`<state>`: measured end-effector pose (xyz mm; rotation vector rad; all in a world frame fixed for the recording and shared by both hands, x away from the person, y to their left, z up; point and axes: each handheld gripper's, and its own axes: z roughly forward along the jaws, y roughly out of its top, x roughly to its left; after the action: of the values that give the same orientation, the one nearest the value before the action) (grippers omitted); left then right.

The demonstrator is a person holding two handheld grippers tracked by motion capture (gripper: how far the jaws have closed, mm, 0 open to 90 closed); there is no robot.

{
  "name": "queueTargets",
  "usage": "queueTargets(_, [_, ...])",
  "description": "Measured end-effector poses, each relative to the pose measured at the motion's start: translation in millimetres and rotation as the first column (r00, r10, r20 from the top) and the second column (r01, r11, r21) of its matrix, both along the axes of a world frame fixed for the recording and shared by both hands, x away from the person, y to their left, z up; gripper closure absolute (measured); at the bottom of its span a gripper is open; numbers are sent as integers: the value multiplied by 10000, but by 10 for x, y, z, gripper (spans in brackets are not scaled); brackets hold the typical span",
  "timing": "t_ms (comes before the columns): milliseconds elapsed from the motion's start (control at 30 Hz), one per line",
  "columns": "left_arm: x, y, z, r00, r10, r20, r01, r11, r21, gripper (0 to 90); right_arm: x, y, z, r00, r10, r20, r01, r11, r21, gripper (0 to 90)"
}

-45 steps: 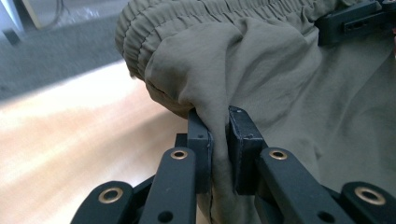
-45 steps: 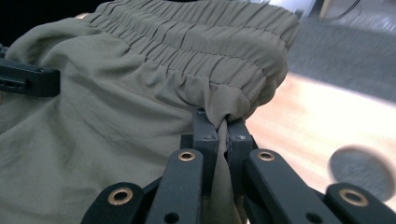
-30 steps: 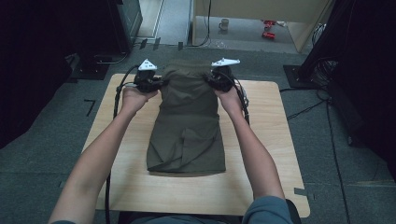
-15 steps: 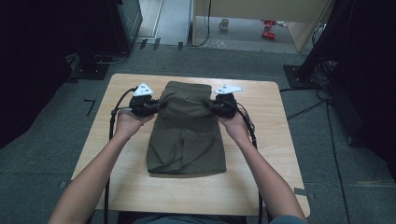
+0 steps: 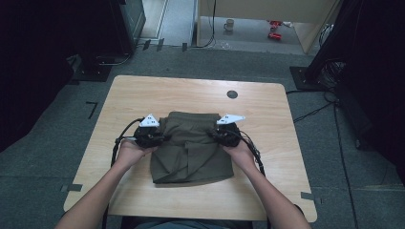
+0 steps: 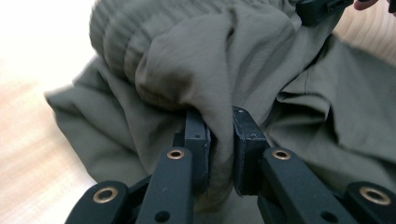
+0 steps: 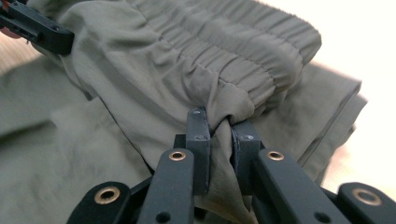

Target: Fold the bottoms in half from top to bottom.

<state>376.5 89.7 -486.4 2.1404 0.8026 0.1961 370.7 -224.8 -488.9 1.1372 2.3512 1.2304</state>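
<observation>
Grey carpet surrounds a pale wooden table [image 5: 143,95] where an olive-green fabric garment with a ribbed elastic waistband [image 5: 191,157] lies folded near the person's edge. Each hand-held black two-jaw gripper pinches a fold by the waistband: the left gripper [image 6: 219,140] at its left end, the right gripper [image 7: 218,135] at its right, jaws nearly closed on cloth.

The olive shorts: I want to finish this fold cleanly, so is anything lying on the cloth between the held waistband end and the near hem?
Nothing visible: olive shorts show bare cloth between left gripper and right gripper.
</observation>
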Motion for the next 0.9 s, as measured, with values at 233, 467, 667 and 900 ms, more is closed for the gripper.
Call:
queueTargets(233, [29, 11, -168, 9968, 142, -791, -160, 9996, -215, 766, -21, 20, -250, 9991, -39, -417, 27, 9996, -269, 785])
queueTargets(467, [76, 66, -15, 9923, 246, -1211, -295, 9988, -389, 647, 26, -12, -171, 9903, 10, -1387, -8, 10000, 14, 564])
queueTargets(667, [139, 212, 191, 9931, 482, -1073, -597, 9925, -1067, 609, 10, -84, -2, 9946, 50, -1034, -44, 10000, 59, 444])
queueTargets(900, [299, 294, 330, 9909, 726, -1130, -864, 9887, -1222, 717, 123, -351, 173, 9953, -458, -857, 520, 9961, 717, 504])
